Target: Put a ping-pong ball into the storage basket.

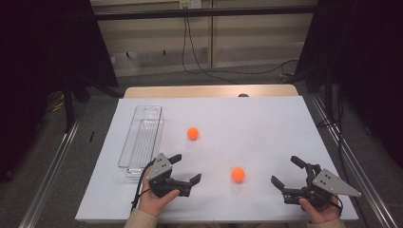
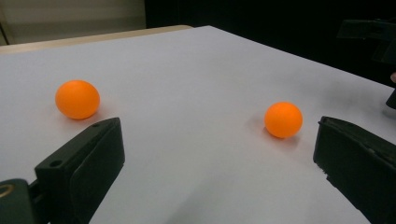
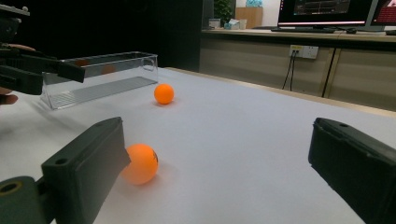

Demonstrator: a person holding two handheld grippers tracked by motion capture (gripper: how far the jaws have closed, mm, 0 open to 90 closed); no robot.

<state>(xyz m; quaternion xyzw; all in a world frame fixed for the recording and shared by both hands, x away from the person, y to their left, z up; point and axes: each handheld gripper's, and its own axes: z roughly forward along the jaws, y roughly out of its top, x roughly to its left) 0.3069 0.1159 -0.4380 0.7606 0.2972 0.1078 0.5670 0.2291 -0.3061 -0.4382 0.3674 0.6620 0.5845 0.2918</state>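
Two balls lie loose beside the tray [image 1: 124, 151]: near ball [image 1: 238, 174], far ball [image 1: 192, 133]. Left gripper [image 1: 186, 168] and right gripper [image 1: 286, 172] gape wide, empty; a clumsy nudge could roll either ball away.

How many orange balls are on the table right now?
2. One orange ball lies mid-table, just right of the clear tray. The other ball lies nearer the person, between the left claw and the right claw. None appears hidden.

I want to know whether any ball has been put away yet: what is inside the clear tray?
The clear tray looks empty; its ribbed floor shows through. Both orange balls lie outside on the white table. The left gripper covers the tray's near end.
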